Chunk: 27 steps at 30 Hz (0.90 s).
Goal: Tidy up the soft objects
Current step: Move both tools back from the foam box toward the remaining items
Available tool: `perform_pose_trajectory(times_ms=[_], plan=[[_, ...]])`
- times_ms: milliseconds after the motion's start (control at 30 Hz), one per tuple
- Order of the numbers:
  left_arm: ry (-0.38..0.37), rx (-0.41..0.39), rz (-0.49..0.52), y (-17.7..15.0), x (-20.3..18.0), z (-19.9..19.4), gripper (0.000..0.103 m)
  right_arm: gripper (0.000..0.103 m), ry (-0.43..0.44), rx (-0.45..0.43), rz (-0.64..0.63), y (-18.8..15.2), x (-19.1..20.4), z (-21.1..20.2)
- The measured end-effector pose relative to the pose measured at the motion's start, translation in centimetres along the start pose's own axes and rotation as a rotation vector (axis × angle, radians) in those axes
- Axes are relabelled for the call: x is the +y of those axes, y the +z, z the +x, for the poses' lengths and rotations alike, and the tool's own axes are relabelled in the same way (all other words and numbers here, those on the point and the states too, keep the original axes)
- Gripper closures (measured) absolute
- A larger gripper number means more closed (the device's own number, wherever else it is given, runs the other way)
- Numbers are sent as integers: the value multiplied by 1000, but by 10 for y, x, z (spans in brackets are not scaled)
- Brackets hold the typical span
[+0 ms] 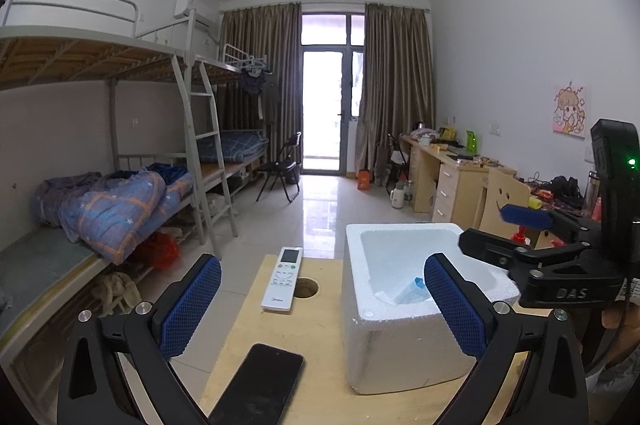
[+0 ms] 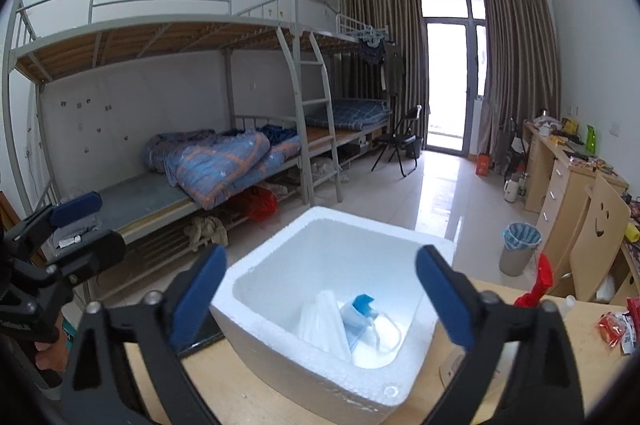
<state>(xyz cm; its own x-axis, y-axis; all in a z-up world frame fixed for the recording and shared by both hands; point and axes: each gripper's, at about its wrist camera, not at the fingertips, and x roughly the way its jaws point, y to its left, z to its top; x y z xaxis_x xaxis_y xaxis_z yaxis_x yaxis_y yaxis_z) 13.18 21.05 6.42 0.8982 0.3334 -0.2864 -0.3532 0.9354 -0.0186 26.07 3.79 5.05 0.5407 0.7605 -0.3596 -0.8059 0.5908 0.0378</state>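
A pale wooden bench (image 1: 324,377) fills the lower middle of the left wrist view. A white foam box (image 1: 404,341) stands on it at centre right. Left of the box lies a white remote control (image 1: 283,279), beside a round hole (image 1: 306,287) cut in the top. A black phone (image 1: 258,387) lies face up at the bottom edge. In the right wrist view, snack wrappers (image 2: 616,327) lie at the far right.

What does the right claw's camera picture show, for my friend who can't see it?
The open right claw hovers over a white foam box on a wooden table, with a white bag and a blue-and-white face mask lying inside. Behind is a dorm room with a bunk bed.
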Motion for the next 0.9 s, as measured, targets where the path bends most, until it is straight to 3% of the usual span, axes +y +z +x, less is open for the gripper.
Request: perform_pose_trajectory(times_ms=[267, 900], plan=[[-7, -4, 8, 2, -2, -5, 1, 1, -4, -4, -1, 5, 3, -11], [-51, -34, 47, 4, -48, -61, 1, 1, -27, -70, 6, -4, 7, -86]])
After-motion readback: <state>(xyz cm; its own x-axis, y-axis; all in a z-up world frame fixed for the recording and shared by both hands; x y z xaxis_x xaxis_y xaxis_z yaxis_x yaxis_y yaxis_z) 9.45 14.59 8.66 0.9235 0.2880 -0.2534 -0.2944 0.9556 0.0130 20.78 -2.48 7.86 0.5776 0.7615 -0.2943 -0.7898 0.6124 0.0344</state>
